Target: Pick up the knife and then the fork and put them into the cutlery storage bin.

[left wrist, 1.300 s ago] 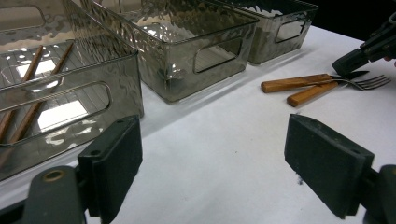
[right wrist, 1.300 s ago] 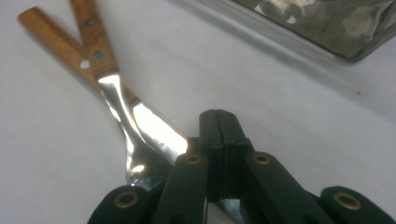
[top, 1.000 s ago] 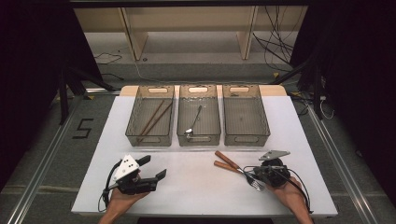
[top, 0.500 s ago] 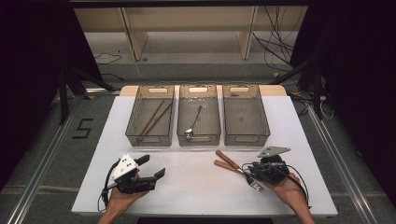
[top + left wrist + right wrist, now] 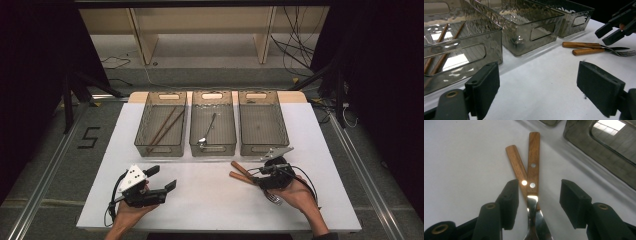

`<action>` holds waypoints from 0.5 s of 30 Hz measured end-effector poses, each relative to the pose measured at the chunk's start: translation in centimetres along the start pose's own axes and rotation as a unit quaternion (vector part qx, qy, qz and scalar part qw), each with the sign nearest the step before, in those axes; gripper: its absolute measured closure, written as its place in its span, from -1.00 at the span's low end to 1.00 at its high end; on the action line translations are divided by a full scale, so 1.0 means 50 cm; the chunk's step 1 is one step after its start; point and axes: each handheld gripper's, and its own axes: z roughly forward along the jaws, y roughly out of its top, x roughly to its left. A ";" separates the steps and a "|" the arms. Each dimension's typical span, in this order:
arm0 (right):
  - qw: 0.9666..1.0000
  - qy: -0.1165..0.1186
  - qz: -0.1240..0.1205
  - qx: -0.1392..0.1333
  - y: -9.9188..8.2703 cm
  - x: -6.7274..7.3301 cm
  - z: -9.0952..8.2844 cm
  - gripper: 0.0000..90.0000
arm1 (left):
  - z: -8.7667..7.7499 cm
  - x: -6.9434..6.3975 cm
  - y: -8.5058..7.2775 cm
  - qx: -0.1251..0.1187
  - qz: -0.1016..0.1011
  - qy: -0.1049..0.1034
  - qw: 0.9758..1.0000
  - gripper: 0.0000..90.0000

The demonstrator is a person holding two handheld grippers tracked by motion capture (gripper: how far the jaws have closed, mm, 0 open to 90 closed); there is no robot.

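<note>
Three smoky clear bins sit side by side at the far edge of the white table (image 5: 210, 200); the middle bin (image 5: 212, 145) serves as landmark. To its left, the left bin (image 5: 161, 145) holds two brown sticks (image 5: 162, 126); inside the middle bin lies a metal spoon (image 5: 207, 131); to its right stands the right bin (image 5: 263, 145). In front of the middle bin and slightly right, two wooden-handled utensils (image 5: 530, 165) lie crossed on the table, one a fork (image 5: 624, 53). The right gripper (image 5: 539, 192) hovers over them, jaws apart, straddling the handles without touching. The left gripper (image 5: 162, 177), jaws wide open and empty, is held near the table's front, left of the middle bin.
</note>
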 end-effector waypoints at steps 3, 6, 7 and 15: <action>1.000 0.004 -0.004 0.017 0.006 0.001 0.013 0.14 | 0.000 0.000 0.001 0.000 0.000 0.000 1.000 -0.59; 0.999 0.007 0.001 0.031 0.007 0.002 0.025 0.19 | 0.001 -0.002 0.000 -0.001 0.000 0.000 1.000 -0.59; 0.999 0.010 0.000 0.035 0.007 0.001 0.027 0.21 | 0.001 -0.002 0.000 -0.001 0.001 -0.001 1.000 -0.59; 0.998 0.020 -0.002 0.051 0.009 0.002 0.044 0.43 | 0.001 -0.002 0.000 0.000 0.002 0.000 1.000 -0.59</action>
